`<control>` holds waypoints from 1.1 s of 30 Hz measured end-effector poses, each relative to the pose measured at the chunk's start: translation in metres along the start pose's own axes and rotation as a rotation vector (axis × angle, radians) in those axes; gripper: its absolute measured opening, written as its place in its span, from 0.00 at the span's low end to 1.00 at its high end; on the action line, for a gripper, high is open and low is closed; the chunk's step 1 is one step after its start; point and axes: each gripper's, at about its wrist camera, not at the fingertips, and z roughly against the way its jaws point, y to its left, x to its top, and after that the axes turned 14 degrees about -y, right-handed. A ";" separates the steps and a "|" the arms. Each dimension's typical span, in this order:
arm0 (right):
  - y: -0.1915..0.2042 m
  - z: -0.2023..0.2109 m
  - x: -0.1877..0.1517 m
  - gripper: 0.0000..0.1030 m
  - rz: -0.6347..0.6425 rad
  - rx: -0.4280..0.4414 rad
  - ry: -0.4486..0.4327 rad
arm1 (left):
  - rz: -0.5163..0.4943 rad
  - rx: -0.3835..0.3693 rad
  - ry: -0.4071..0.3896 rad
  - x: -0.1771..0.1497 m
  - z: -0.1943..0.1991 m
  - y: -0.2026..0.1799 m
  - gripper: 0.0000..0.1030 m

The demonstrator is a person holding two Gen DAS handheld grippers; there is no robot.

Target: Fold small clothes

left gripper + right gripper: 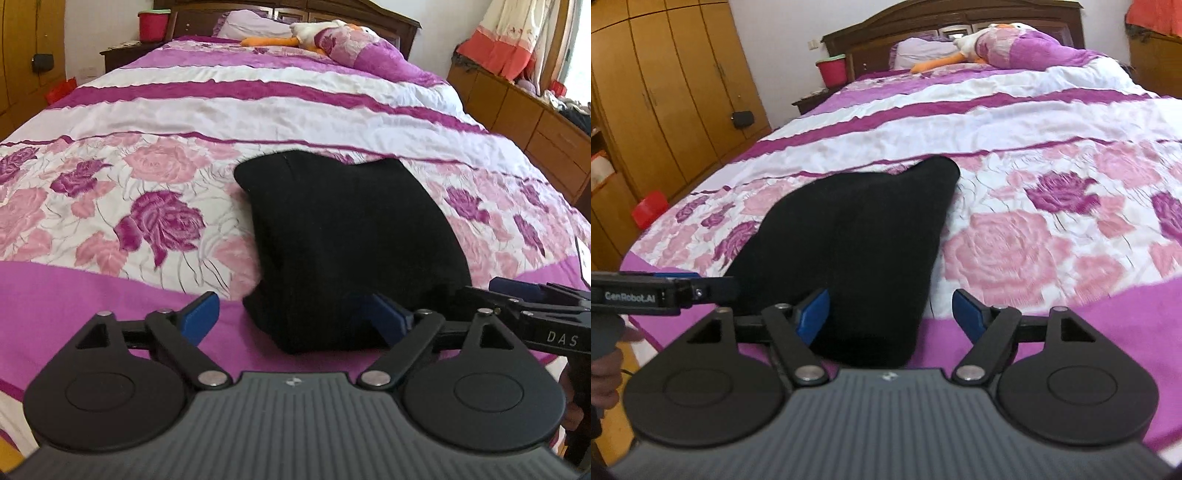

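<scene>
Purple and pink floral bedding [155, 221] covers the bed, with a dark wooden headboard [960, 22] at the far end. Near the foot edge lies a black garment [343, 236], folded over. The left gripper [291, 317] and right gripper [890, 314] both hover at its near end, jaws spread wide, holding nothing; one blue pad [384, 317] touches the cloth

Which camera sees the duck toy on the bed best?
The left wrist view: the duck toy lies near the pillows, with its white body and orange parts showing. In the right wrist view it is mostly tucked behind the folded purple quilt.
</scene>
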 end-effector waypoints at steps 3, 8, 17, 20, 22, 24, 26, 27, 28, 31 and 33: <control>0.002 0.004 -0.008 0.73 0.017 -0.006 0.022 | 0.006 0.010 0.037 -0.012 -0.006 -0.004 0.89; 0.004 0.003 -0.023 0.73 0.026 -0.028 0.052 | -0.016 0.079 0.072 -0.033 -0.017 -0.009 0.89; 0.005 -0.010 -0.048 0.73 0.069 -0.064 0.074 | -0.073 0.175 0.092 -0.049 -0.034 -0.019 0.91; 0.002 -0.013 -0.055 0.73 0.051 -0.075 0.069 | -0.078 0.187 0.094 -0.052 -0.036 -0.021 0.93; 0.003 -0.014 -0.057 0.73 0.056 -0.079 0.063 | -0.071 0.193 0.088 -0.053 -0.037 -0.020 0.94; 0.004 -0.014 -0.059 0.73 0.071 -0.080 0.061 | -0.063 0.195 0.085 -0.054 -0.037 -0.020 0.94; 0.004 -0.014 -0.060 0.73 0.071 -0.079 0.058 | -0.059 0.195 0.084 -0.055 -0.037 -0.019 0.95; 0.003 -0.014 -0.060 0.73 0.066 -0.079 0.057 | -0.058 0.195 0.084 -0.055 -0.038 -0.019 0.95; 0.003 -0.014 -0.060 0.73 0.061 -0.078 0.056 | -0.056 0.193 0.085 -0.055 -0.038 -0.019 0.95; 0.002 -0.014 -0.060 0.73 0.049 -0.076 0.054 | -0.048 0.191 0.087 -0.056 -0.039 -0.018 0.96; 0.001 -0.014 -0.060 0.73 0.045 -0.075 0.053 | -0.046 0.192 0.085 -0.056 -0.039 -0.018 0.97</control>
